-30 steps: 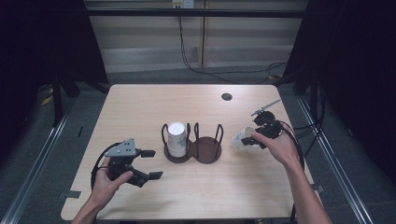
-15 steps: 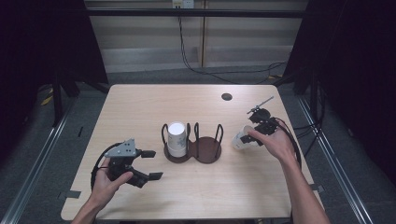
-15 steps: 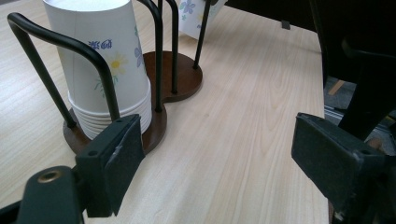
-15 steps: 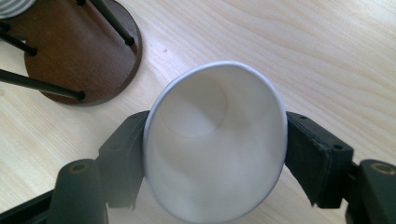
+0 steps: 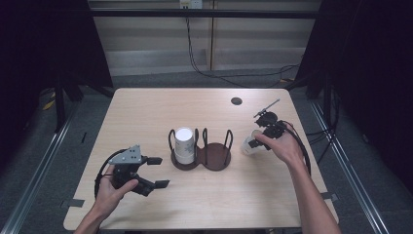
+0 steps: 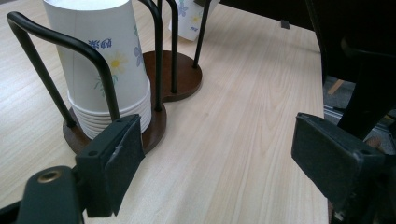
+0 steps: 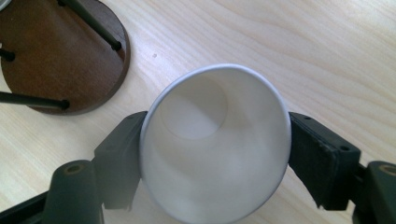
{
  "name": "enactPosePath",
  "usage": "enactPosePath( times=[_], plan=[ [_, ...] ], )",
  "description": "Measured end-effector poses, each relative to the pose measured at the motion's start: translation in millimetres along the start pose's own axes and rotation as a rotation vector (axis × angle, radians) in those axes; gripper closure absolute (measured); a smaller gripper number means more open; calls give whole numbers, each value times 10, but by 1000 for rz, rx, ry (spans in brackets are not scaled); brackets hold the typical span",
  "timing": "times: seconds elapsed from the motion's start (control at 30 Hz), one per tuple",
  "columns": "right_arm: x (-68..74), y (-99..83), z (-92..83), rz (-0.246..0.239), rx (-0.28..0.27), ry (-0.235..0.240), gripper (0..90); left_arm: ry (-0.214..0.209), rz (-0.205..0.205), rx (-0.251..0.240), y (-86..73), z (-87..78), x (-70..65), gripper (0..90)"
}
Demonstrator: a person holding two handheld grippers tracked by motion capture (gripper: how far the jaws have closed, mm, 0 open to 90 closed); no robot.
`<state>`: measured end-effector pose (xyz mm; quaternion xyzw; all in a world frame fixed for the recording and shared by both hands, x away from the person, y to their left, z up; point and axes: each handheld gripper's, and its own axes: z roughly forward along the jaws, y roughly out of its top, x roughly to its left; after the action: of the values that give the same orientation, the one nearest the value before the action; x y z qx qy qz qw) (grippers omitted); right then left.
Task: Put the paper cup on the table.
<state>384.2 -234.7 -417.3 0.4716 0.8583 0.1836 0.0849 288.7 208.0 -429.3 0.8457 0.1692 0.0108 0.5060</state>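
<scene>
A stack of white flowered paper cups (image 5: pixel 184 145) (image 6: pixel 107 60) stands upside down in the left ring of a dark wooden two-ring holder (image 5: pixel 214 157) (image 6: pixel 184 70). The holder's right ring is bare. Just right of the holder, my right gripper (image 5: pixel 254 142) (image 7: pixel 215 140) is shut on a single paper cup (image 5: pixel 248 146) (image 7: pixel 210 154), a pad on each side of its rim. Its jaws have just been opening with the cup still between them. The same cup (image 6: pixel 187 21) shows behind the holder's wires. My left gripper (image 5: pixel 159 171) (image 6: pixel 219 163) rests open at the front left, nothing between its pads.
The light wooden table (image 5: pixel 146 112) has a small dark round spot (image 5: pixel 236 101) near its far right. Black cables trail off the right edge. Dark curtains and floor rails flank the table on both sides.
The right hand has shifted slightly toward the holder with the cup. The left hand and the cup stack have not moved.
</scene>
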Motion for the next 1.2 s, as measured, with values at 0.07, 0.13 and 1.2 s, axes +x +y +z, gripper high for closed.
enactPosePath(
  times=[0.07,0.13,1.2],
  plan=[
    [0,10,11,-2,-5,-1,237,-1,-3,-2,-4,-1,1,166],
    [2,20,16,1,-8,-2,233,-1,-1,-2,-4,-2,1,166],
    [59,102,134,16,-67,20,171,1,0,0,-11,-16,9,166]
  ],
)
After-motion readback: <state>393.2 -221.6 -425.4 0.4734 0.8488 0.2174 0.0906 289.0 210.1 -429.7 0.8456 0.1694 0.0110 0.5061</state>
